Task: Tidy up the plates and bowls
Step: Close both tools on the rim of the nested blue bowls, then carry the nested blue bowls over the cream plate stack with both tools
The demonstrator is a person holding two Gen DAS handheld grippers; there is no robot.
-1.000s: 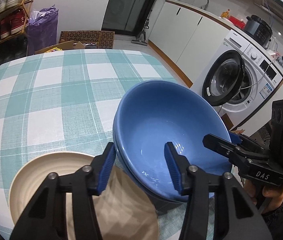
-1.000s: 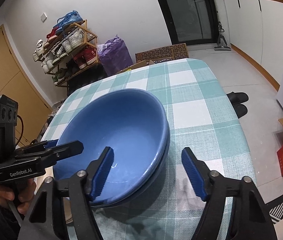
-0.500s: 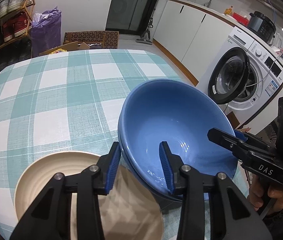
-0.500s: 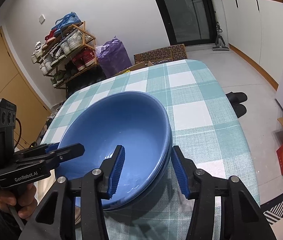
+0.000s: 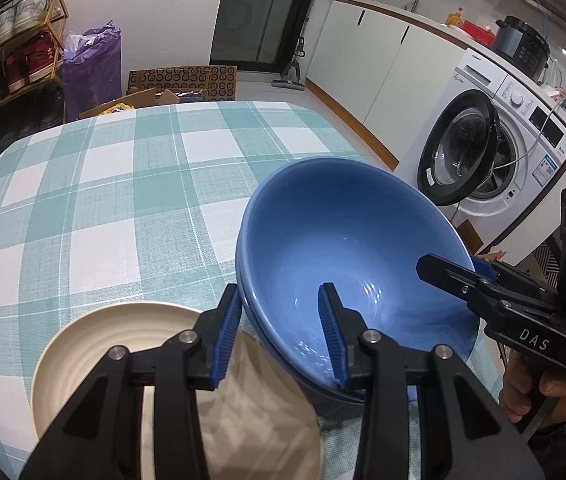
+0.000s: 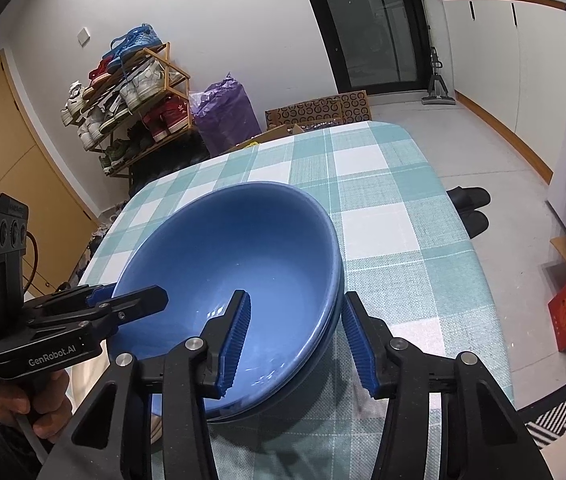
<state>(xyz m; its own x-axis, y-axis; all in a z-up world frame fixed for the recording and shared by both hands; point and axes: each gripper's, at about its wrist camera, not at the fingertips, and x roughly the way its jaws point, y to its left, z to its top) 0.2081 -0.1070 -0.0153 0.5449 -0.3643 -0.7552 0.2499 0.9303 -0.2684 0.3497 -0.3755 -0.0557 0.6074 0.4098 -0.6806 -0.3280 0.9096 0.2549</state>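
Observation:
Two nested blue bowls (image 5: 347, 248) stand on the checked tablecloth; they also show in the right wrist view (image 6: 235, 264). My left gripper (image 5: 283, 332) straddles their near left rim, one finger inside and one outside, shut on the rim. My right gripper (image 6: 295, 340) straddles the opposite rim the same way, shut on it. A cream ribbed plate (image 5: 103, 344) lies on the table just left of the bowls, under my left gripper. Each gripper shows in the other's view: the right (image 5: 455, 270) and the left (image 6: 123, 300).
The green and white checked table (image 5: 103, 184) stretches away behind the bowls. A washing machine (image 5: 495, 152) with its door open stands to the right, off the table. A shoe rack (image 6: 123, 108) and a purple bag (image 6: 223, 112) stand beyond the far table edge.
Both grippers have closed from wide open onto the rims of the blue bowls. The bowls have stayed on the table in about the same place.

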